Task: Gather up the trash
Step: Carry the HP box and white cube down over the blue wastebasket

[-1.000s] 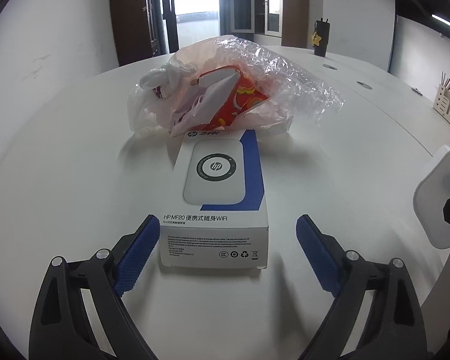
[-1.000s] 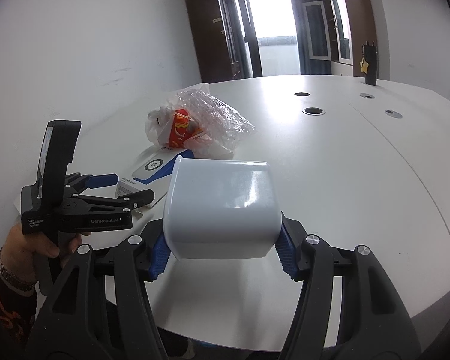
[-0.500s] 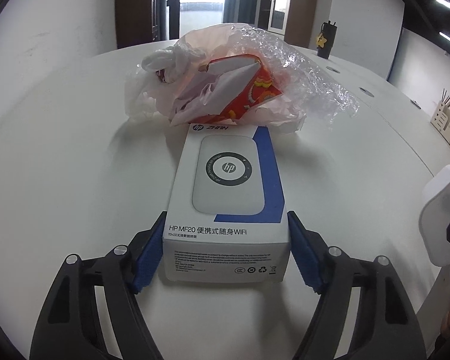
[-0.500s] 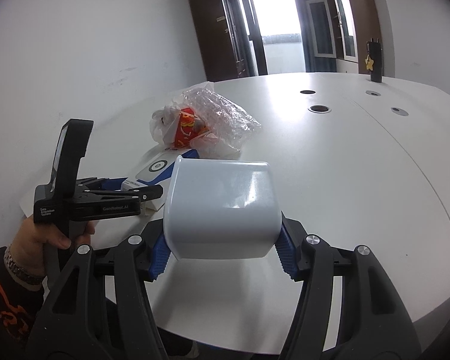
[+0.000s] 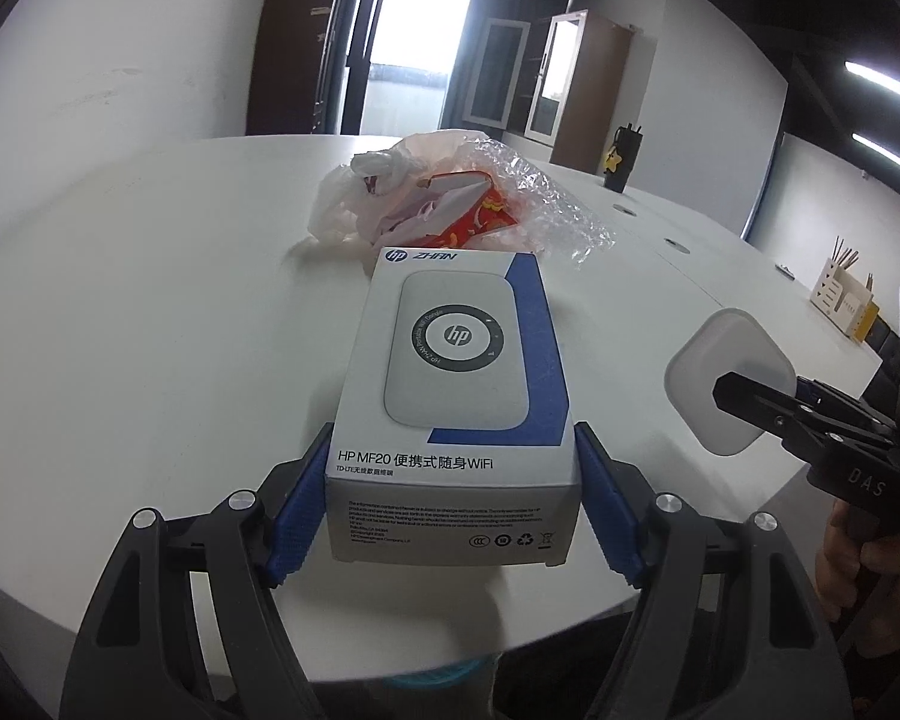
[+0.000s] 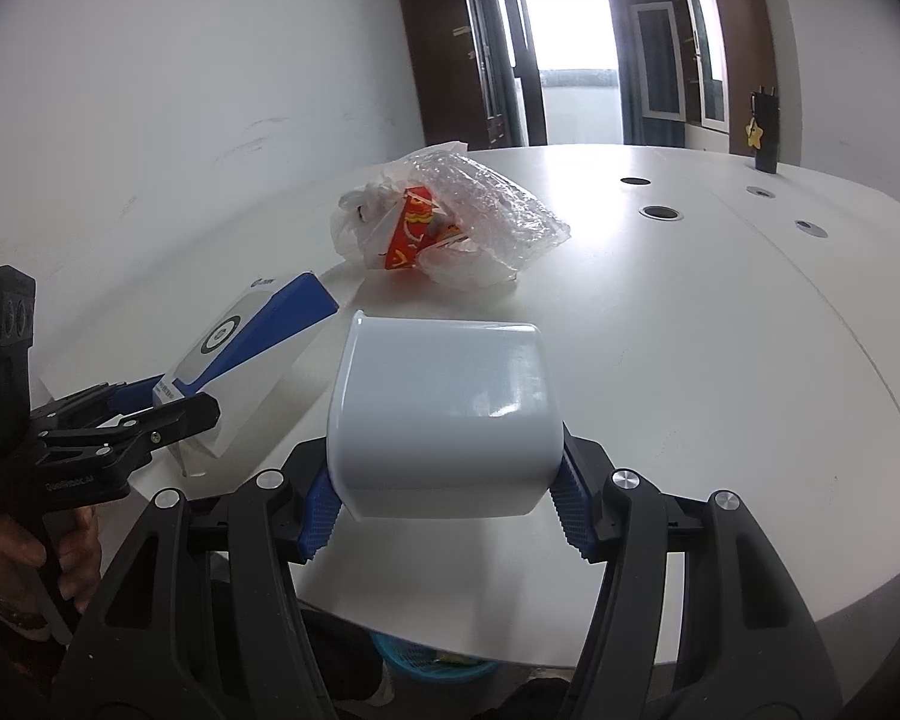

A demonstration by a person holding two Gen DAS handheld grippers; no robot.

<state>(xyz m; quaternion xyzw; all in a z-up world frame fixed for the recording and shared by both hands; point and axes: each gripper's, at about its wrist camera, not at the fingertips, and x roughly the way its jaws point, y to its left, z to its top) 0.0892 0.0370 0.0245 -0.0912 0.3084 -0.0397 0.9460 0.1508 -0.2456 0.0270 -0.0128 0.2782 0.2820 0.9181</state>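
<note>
Left tongs (image 5: pixel 453 516) clamp the router box (image 5: pixel 456 396), right tongs (image 6: pixel 444 504) a white tub (image 6: pixel 444 420), above the white table (image 6: pixel 720 360).

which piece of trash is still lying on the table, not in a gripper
The plastic bag bundle. The HP box is clamped in the left gripper, the white tub in the right gripper.

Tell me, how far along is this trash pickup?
Midway. In hand: the left gripper clamps the white-and-blue HP cardboard box, lifted; the right gripper grips a white plastic tub. Left: the crumpled clear plastic bag with red wrapper remains on the white table.
</note>
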